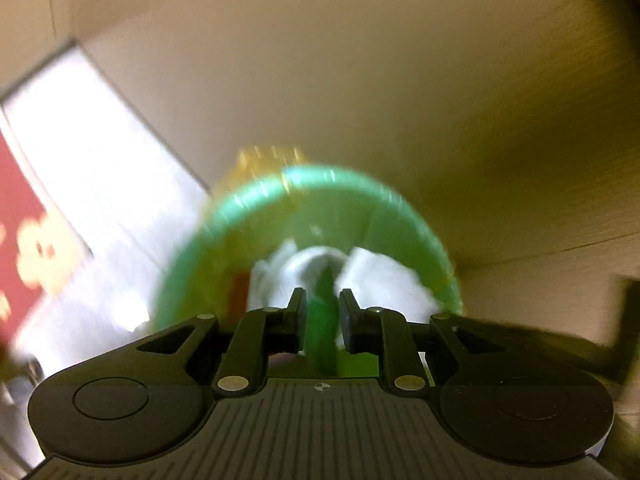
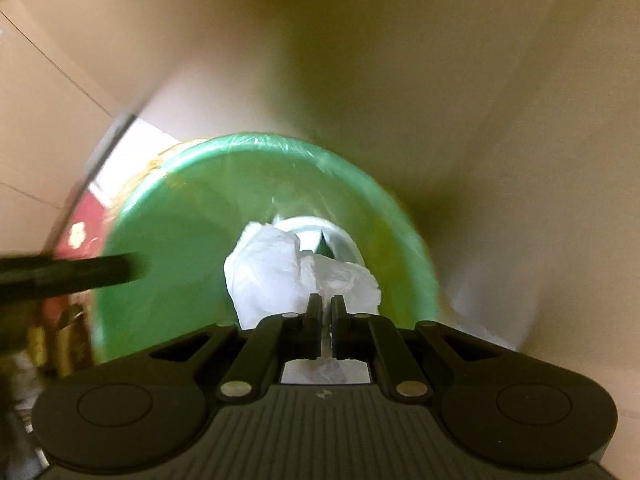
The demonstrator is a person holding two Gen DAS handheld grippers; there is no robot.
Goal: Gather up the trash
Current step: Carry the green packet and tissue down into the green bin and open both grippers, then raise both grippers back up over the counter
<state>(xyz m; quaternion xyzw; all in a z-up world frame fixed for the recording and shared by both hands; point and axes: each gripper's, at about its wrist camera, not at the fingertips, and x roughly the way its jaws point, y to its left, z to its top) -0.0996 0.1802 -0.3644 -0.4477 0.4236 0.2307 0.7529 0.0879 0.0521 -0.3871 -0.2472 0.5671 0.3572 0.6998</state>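
So both views are pretty smeary, but the biggest thing around is the beige wall (image 2: pixel 360 60) filling the whole background, with a white panel (image 1: pixel 100 152) and a red patch with pale blobs (image 1: pixel 28 248) off to the left.

Next biggest is the green bin liner (image 2: pixel 192 216), a wide round mouth of thin green plastic stretched open, taking up the middle of both shots (image 1: pixel 400 220). There's something yellowish (image 1: pixel 264 160) poking out behind its top-left edge, too blurred to say what it is.

Down inside the liner sits the trash: a crumpled white plastic bag (image 2: pixel 272 272), bunched up in the centre of the opening, also showing as white lumps in the left view (image 1: pixel 384 284).

The right gripper (image 2: pixel 325 312) has its jaws nearly pressed together, pinching a fold of that white bag right at the tips, with more white plastic showing between the fingers lower down.

The left gripper (image 1: pixel 322 312) has its jaws pulled in close on a strip of the green liner, which runs straight down between them. You can see it as a dark bar (image 2: pixel 72 276) coming in from the left of the right camera.
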